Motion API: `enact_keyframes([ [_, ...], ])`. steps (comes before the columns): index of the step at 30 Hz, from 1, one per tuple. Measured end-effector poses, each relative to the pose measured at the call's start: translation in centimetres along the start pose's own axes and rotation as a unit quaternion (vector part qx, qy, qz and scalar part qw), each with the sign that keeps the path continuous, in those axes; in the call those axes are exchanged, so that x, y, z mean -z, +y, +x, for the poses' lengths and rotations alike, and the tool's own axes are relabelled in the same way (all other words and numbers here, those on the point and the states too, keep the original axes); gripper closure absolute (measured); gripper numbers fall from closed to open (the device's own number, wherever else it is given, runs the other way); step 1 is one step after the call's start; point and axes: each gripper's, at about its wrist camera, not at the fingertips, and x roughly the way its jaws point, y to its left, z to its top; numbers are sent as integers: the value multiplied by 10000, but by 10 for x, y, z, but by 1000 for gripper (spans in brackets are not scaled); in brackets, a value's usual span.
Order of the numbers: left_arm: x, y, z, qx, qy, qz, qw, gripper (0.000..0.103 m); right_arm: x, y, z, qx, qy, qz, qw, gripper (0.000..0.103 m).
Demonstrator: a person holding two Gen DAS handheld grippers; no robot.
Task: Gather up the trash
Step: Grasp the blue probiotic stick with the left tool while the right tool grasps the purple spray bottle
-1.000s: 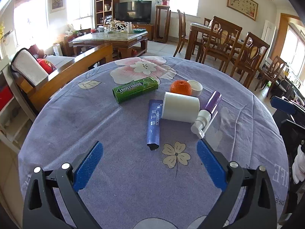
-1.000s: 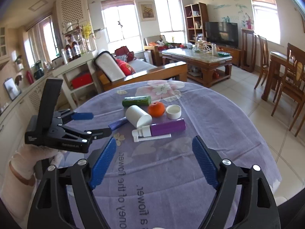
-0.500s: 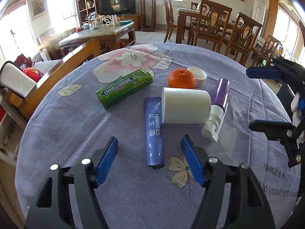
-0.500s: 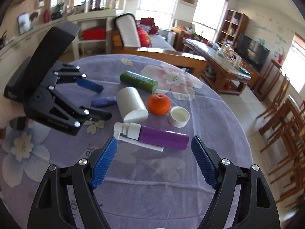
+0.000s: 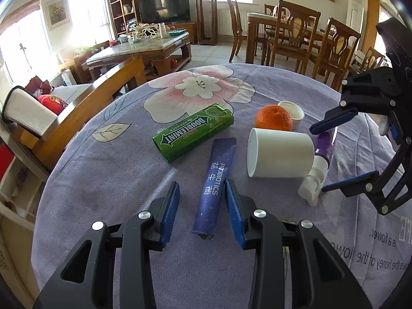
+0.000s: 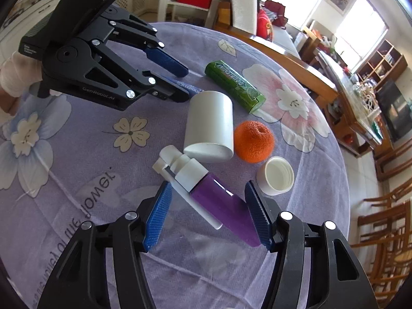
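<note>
Left gripper [image 5: 201, 200] astride probiotics sachet [image 5: 215, 184] (perhaps touching).

Lilac tablecloth [image 5: 108, 180] with pink and white flowers; green gum pack [image 5: 192, 135], dark blue sachet [image 5: 215, 182], white cup [image 5: 279, 156], orange fruit [image 5: 273, 117], purple spray bottle [image 6: 221, 206].

Round table [image 5: 108, 170], purple floral cloth [image 5: 270, 278], scattered litter.
</note>
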Motion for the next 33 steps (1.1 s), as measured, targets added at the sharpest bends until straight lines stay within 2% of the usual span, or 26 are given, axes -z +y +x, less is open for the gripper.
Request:
enact_keyframes([
  [6, -4, 1, 2, 90, 5, 99, 9999, 67, -4, -6, 1, -322, 156, 107, 9993, 52],
  [10, -5, 2, 2, 176, -3, 147, 9997, 72, -4, -5, 0, -571, 204, 308, 9977, 71],
  [12, -5, 1, 2, 219, -21, 204, 9995, 89, -4, -2, -2, -517, 212, 449, 9974, 72],
  [17, -5, -1, -3, 210, -153, 261, 9993, 93, 3, 12, -9, -532, 76, 807, 9953, 73],
  [20, -4, 3, -8, 223, -301, 158, 9992, 93, 12, 16, -18, -599, -151, 1250, 9902, 74],
  [23, -3, 10, -16, 264, -520, 37, 9983, 93, 22, 16, -36, -778, -615, 1867, 9774, 74],
  [27, -5, 11, -23, 298, -778, 40, 9965, 93, 46, 15, -69, -1203, -1390, 2726, 9444, 77],
  [29, -5, 9, -29, 322, -930, 89, 9951, 93, 59, 18, -82, -1256, -1680, 3035, 9295, 77],
  [33, 2, 4, -40, 729, -1091, -125, 9913, 93, 82, 24, -104, -1286, -2145, 3495, 9029, 77],
])
